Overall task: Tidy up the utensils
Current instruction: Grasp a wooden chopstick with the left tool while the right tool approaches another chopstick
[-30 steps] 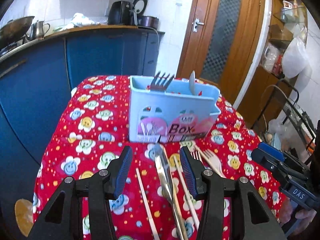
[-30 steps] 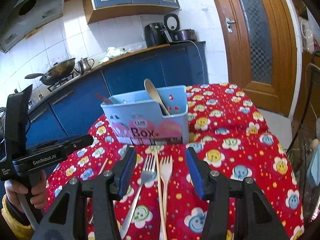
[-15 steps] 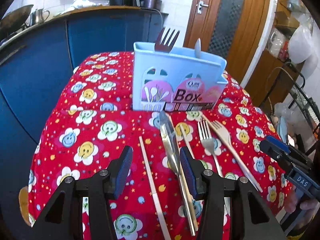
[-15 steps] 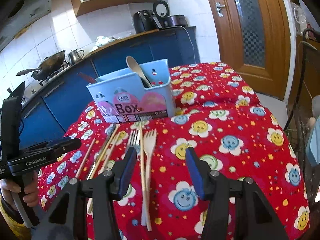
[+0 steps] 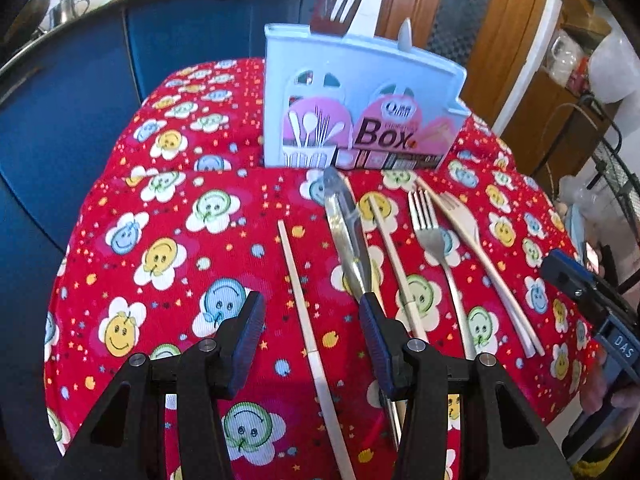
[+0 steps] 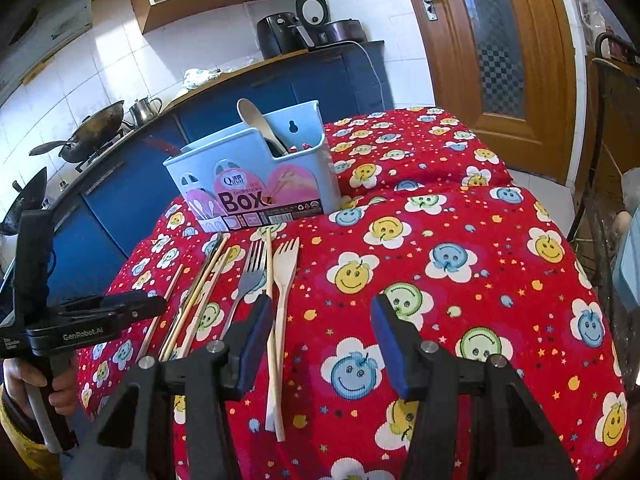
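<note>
Left gripper [image 5: 310,338], fingers apart and empty, hangs over a chopstick [image 5: 298,284] running lengthwise toward the box [image 5: 356,104]; right gripper [image 6: 320,340], likewise apart, sits farther off.

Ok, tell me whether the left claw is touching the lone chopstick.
Apart: in the left wrist view the left claw straddles the lone chopstick with cloth visible on both sides.

A utensil box [image 5: 362,120] stands on the table [image 5: 160,248] with a fork [image 5: 340,4] and a spoon [image 6: 256,118] upright inside. Before it lie, side by side from left to right, a chopstick [image 5: 304,300], tongs [image 5: 348,232], another chopstick [image 5: 394,264], a metal fork [image 5: 434,240] and a wooden fork [image 5: 476,244].
</note>
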Demonstrator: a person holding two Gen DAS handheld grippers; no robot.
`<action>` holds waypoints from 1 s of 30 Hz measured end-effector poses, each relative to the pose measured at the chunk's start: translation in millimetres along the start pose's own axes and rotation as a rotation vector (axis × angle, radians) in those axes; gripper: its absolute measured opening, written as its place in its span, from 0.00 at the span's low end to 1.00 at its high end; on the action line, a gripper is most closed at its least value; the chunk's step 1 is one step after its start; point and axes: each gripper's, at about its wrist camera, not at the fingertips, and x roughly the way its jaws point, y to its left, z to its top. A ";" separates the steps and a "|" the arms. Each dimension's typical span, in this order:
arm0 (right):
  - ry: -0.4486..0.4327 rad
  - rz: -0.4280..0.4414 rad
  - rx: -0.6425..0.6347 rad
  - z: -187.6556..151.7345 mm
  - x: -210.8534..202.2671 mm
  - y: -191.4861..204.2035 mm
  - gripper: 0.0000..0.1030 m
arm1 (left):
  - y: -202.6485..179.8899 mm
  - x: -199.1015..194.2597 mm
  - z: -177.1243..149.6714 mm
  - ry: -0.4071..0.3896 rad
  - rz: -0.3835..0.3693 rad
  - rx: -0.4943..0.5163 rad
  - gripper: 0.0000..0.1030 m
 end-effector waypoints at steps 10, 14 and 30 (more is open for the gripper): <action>0.011 0.009 0.009 -4.1 2.5 -2.8 0.53 | 3.2 13.8 8.6 0.076 0.002 -0.008 0.16; 0.015 0.011 0.010 -3.8 3.0 -2.9 0.53 | 10.5 15.1 12.6 0.078 -0.012 -0.037 0.07; 0.060 -0.001 -0.053 4.1 8.4 15.1 0.53 | 38.1 -11.6 8.5 -0.080 -0.144 -0.163 0.04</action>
